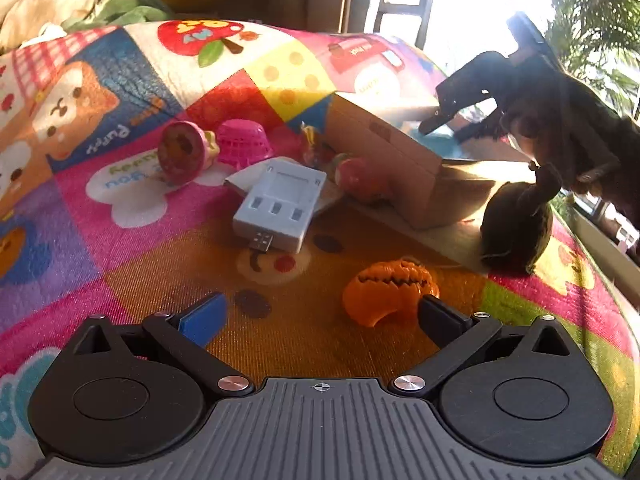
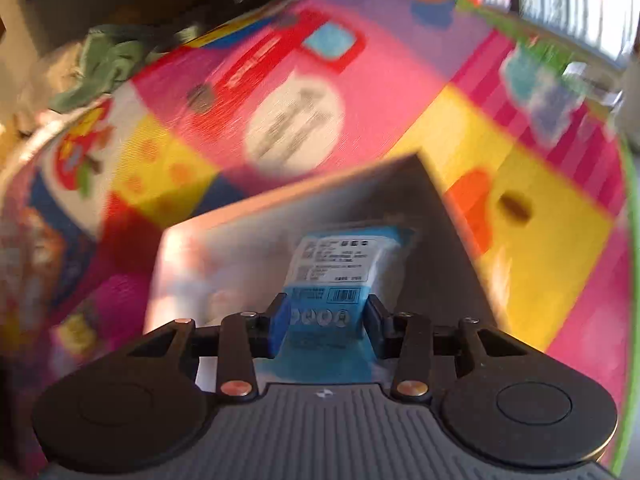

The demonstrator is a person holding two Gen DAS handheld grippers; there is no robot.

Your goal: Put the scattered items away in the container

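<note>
Packet (image 2: 332, 276): blue wrapper, white printed label, barcode.

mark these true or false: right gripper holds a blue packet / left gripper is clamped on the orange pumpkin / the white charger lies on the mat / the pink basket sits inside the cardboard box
1. The right gripper holds a blue packet. True.
2. The left gripper is clamped on the orange pumpkin. False: its jaws stand open, the pumpkin on the mat ahead.
3. The white charger lies on the mat. True.
4. The pink basket sits inside the cardboard box. False: it lies upside down on the mat, outside the box.
</note>
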